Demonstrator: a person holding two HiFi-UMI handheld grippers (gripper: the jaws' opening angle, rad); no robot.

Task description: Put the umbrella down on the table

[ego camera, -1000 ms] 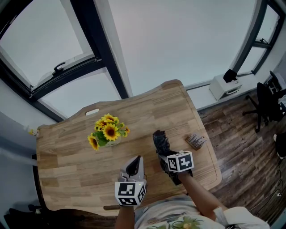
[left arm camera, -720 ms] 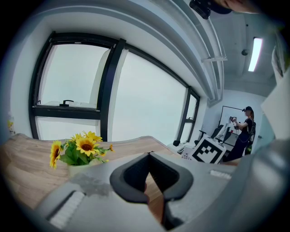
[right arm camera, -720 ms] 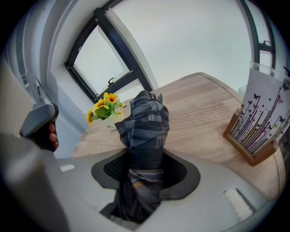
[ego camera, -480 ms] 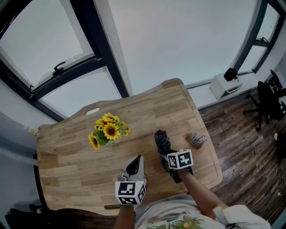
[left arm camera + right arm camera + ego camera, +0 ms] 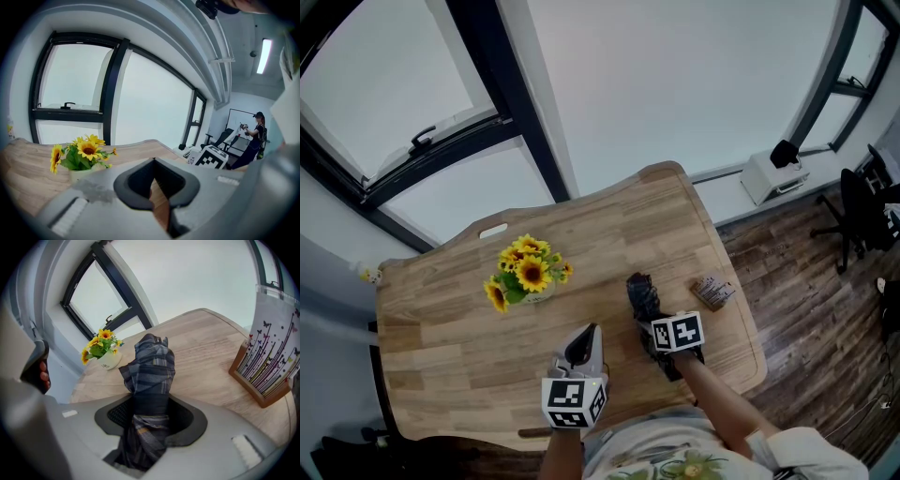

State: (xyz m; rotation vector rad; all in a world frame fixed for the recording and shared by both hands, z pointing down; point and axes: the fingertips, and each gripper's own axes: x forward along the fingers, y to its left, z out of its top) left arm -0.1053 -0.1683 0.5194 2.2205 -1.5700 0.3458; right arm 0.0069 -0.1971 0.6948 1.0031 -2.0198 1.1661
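A folded dark plaid umbrella (image 5: 641, 294) is clamped in my right gripper (image 5: 654, 324), over the right part of the wooden table (image 5: 441, 347). In the right gripper view the umbrella (image 5: 150, 369) fills the gap between the jaws and its bunched end sticks out ahead of my right gripper (image 5: 147, 420). I cannot tell whether it touches the tabletop. My left gripper (image 5: 583, 341) hovers near the table's front edge, shut and empty. In its own view only a thin slit of wood shows through the left gripper (image 5: 157, 197).
A pot of sunflowers (image 5: 526, 276) stands left of the table's centre, also visible as sunflowers (image 5: 82, 152) and sunflowers (image 5: 102, 350). A small wooden stand with butterfly-print cards (image 5: 267, 362) sits to the right of the umbrella, near the table's right edge (image 5: 711, 293). Beyond are windows and a dark wood floor.
My right gripper has sunk slightly toward the table with the umbrella still in it. The left gripper has stayed in place.
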